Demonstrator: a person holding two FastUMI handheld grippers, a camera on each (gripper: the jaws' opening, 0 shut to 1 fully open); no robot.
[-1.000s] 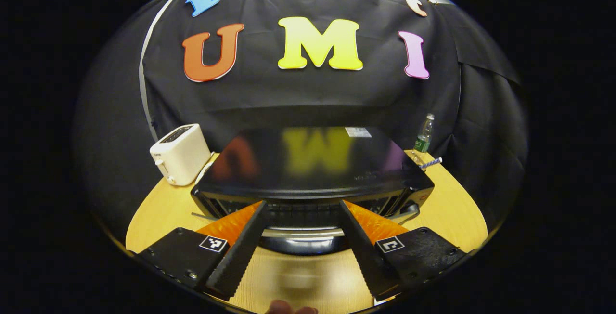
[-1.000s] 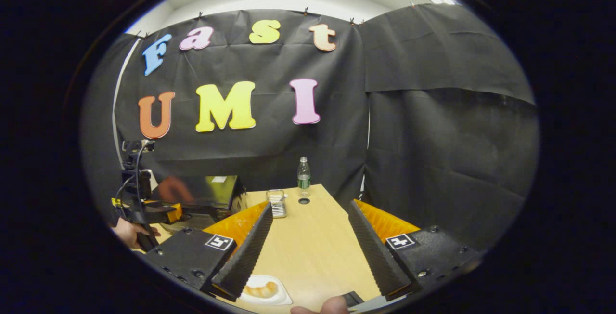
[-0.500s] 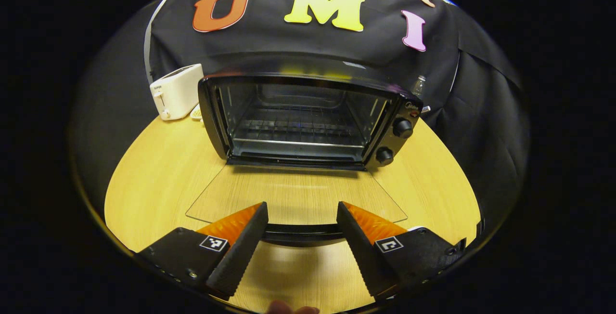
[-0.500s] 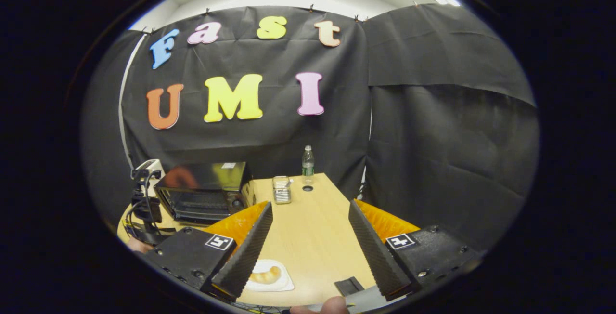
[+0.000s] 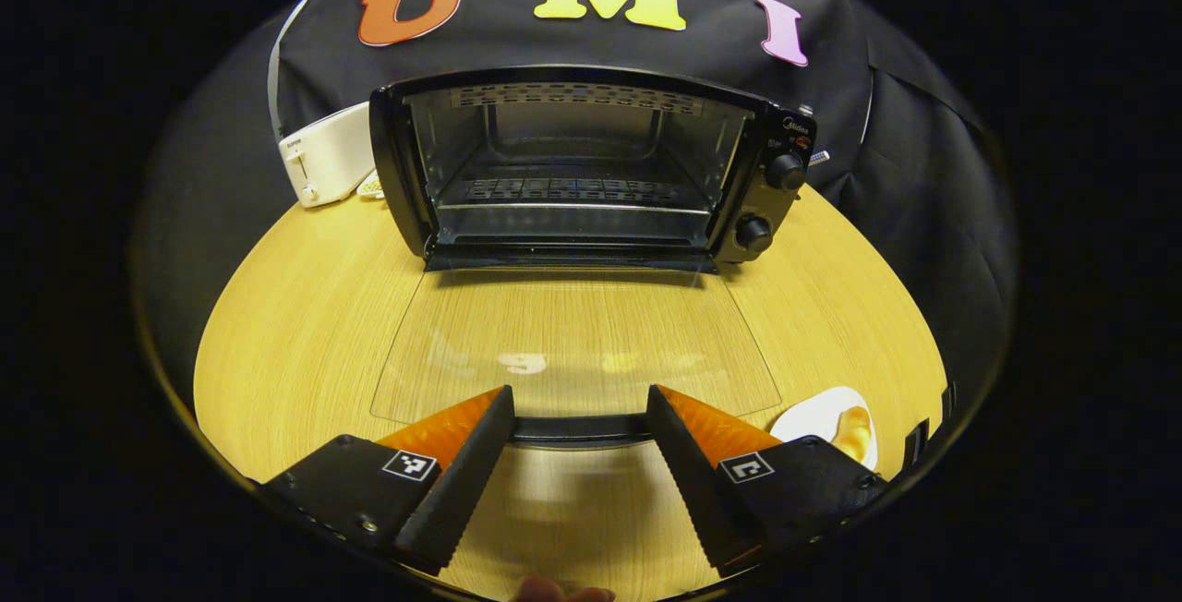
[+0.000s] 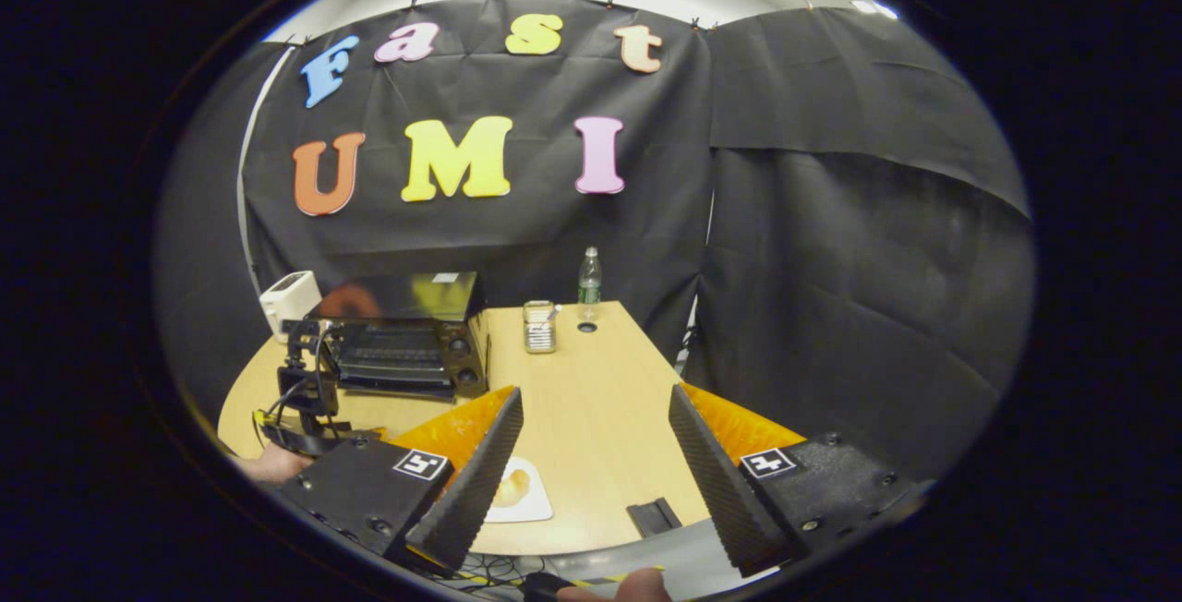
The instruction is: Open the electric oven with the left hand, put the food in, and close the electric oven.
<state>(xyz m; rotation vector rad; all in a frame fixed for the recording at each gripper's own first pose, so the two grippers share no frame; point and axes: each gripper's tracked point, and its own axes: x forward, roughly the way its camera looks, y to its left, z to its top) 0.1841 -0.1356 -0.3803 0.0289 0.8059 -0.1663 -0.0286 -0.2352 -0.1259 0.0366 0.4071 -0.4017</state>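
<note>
Electric oven stands open on the desk, glass door flat in front of it. Brand mark above the oven's 2 knobs, too small to read. Left gripper fingers spread, astride the door handle. Right gripper fingers spread, holding nothing. Food on white plate, front-right of the oven.

Right tongs partly cover bread.

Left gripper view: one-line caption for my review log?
Left gripper open at the handle of the oven door, lying flat; bread plate waits nearby.
</note>
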